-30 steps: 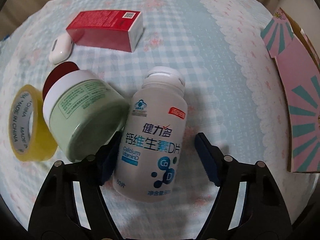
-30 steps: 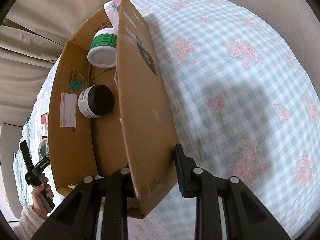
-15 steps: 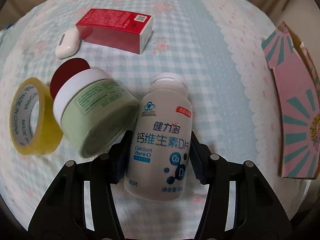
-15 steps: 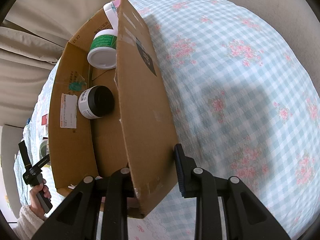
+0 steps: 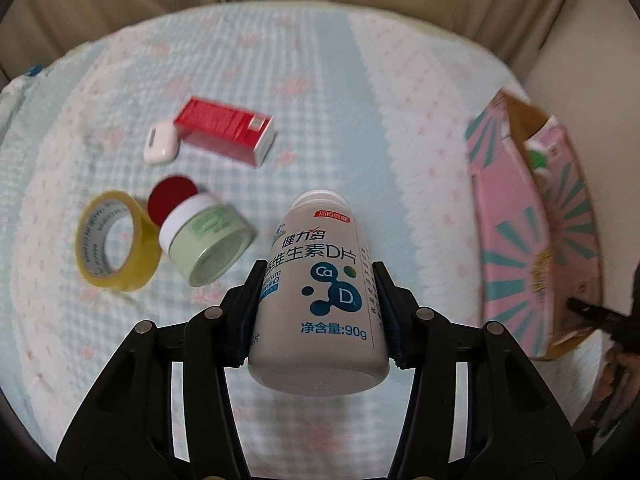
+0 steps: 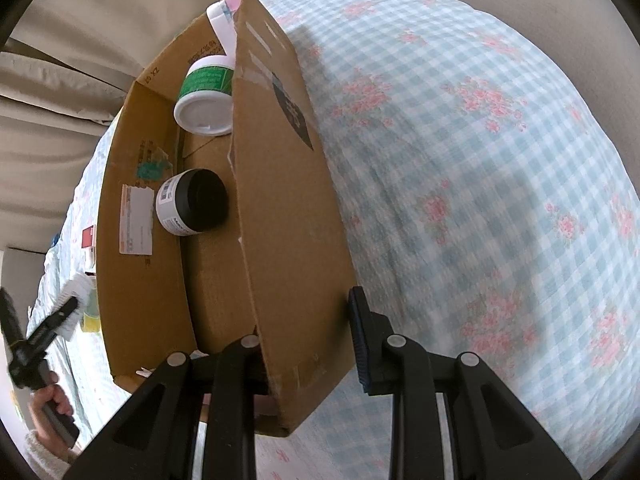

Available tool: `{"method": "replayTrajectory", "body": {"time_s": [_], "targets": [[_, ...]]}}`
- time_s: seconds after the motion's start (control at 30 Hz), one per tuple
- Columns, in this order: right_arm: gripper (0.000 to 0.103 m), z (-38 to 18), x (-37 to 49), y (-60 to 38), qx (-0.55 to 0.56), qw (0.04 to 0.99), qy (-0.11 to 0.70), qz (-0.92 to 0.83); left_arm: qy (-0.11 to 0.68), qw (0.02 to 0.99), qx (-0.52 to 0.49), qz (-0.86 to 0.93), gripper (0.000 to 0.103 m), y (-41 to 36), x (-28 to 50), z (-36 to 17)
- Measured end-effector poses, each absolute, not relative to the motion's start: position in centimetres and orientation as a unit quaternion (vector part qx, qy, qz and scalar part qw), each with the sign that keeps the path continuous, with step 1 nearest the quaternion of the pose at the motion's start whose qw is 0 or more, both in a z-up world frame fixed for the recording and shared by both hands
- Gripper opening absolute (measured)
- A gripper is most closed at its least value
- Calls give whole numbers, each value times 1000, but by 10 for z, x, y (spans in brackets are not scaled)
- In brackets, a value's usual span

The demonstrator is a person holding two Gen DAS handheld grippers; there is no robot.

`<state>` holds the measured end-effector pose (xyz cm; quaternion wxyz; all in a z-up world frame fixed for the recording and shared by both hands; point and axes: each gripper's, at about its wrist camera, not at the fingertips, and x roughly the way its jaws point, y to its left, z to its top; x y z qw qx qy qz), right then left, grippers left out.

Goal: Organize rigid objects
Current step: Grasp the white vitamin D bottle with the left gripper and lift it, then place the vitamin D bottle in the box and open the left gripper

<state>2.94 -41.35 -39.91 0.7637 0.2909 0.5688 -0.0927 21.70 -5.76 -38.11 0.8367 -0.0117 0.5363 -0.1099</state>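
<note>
Between the left claw's [image 5: 316, 296] pads, which have just closed, the bottle [image 5: 320, 292] now hangs pinched, lifted off the bed [image 5: 320, 80]. Right claw [image 6: 308, 340] pinches the box [image 6: 280, 200] wall; boxing comes next, at three o'clock.

Left wrist view: bare checked cloth [image 5: 320, 92] across upper centre and centre right, open passage. Left of frame crowded: tape roll [image 5: 114, 246], green jar [image 5: 208, 246], red box [image 5: 226, 136], white case [image 5: 160, 145]. Right edge blocked by pink box wall [image 5: 524, 240]. Right wrist view: box floor [image 6: 216, 280] free in lower part; two jars [image 6: 194, 202] fill upper part.
</note>
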Motion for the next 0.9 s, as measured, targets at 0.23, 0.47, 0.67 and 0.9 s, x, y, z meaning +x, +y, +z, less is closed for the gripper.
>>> {"method": "replayTrajectory", "body": {"time_s": [0.23, 0.47, 0.67, 0.9], "targets": [[24, -401, 35, -413, 285, 763, 574, -86, 488, 860, -4, -146, 47, -108, 213, -305], [24, -403, 35, -411, 286, 765, 571, -86, 455, 864, -3, -215, 47, -200, 227, -267], [24, -404, 33, -412, 288, 765, 569, -87, 456, 847, -8, -272, 47, -288, 234, -280], [24, -405, 31, -414, 285, 765, 572, -81, 488, 818, 1, -305, 47, -363, 232, -335]]}}
